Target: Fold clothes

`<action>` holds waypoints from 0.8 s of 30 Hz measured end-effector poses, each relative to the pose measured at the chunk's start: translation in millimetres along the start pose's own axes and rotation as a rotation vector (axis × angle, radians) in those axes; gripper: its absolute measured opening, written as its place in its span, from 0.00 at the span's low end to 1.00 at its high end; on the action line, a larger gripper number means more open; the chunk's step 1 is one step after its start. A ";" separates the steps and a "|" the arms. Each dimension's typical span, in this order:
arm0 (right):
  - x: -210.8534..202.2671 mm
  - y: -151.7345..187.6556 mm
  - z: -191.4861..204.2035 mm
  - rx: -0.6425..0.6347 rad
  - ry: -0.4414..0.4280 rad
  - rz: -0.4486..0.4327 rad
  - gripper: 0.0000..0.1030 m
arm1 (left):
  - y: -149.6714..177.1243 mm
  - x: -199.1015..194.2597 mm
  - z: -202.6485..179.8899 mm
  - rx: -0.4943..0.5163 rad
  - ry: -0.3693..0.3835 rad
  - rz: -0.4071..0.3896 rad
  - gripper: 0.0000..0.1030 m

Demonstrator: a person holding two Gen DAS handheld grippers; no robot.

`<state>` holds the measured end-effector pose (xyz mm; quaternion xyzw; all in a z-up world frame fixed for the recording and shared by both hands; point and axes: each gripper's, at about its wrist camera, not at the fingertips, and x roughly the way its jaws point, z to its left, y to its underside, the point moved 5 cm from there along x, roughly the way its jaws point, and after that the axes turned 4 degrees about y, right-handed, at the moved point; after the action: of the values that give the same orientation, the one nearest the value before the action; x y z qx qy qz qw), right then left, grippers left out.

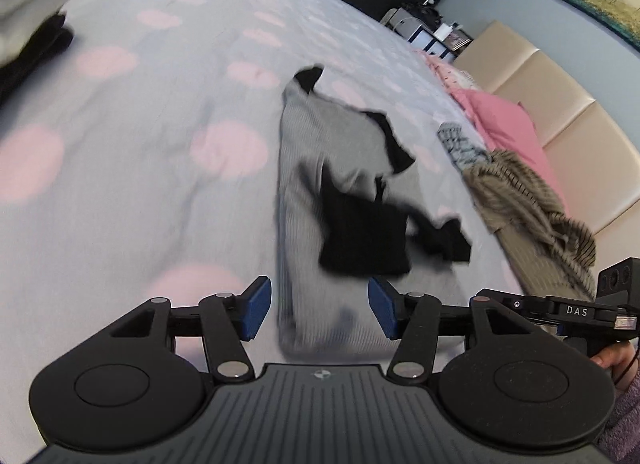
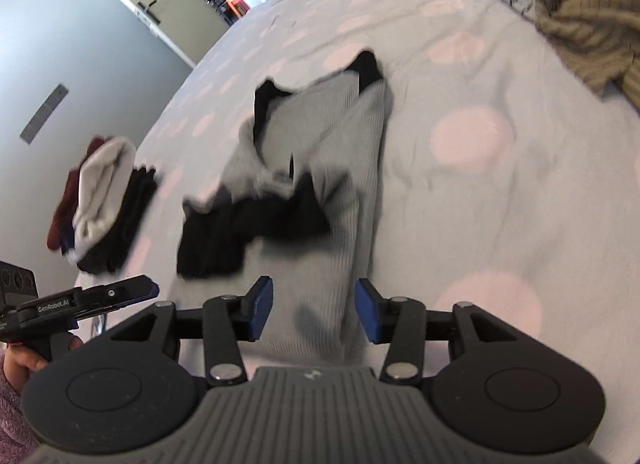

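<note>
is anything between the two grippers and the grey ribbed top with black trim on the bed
Nothing visible. The grey ribbed top with black trim lies directly ahead of the open left gripper and the open right gripper, its near edge showing between both pairs of blue pads on the dotted bedspread.

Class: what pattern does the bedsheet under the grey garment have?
Pale grey bedsheet with large pink dots, clearest in the right wrist view.
</note>
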<state>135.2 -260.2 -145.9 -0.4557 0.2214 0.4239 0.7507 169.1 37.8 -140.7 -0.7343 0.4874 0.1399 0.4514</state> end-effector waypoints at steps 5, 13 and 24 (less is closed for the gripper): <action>12.4 13.8 5.7 -0.041 -0.018 0.007 0.27 | 16.0 13.8 1.7 -0.011 -0.004 0.026 0.16; -5.7 9.6 17.4 -0.027 -0.091 0.082 0.09 | 8.7 -13.2 -12.1 0.016 0.039 0.103 0.07; -57.1 70.5 35.8 -0.049 -0.146 0.276 0.09 | 65.9 -73.8 -20.8 0.036 0.122 0.299 0.07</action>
<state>43.2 -237.9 -122.4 -0.4072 0.2163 0.5604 0.6880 72.9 56.9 -116.3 -0.6524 0.6203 0.1517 0.4081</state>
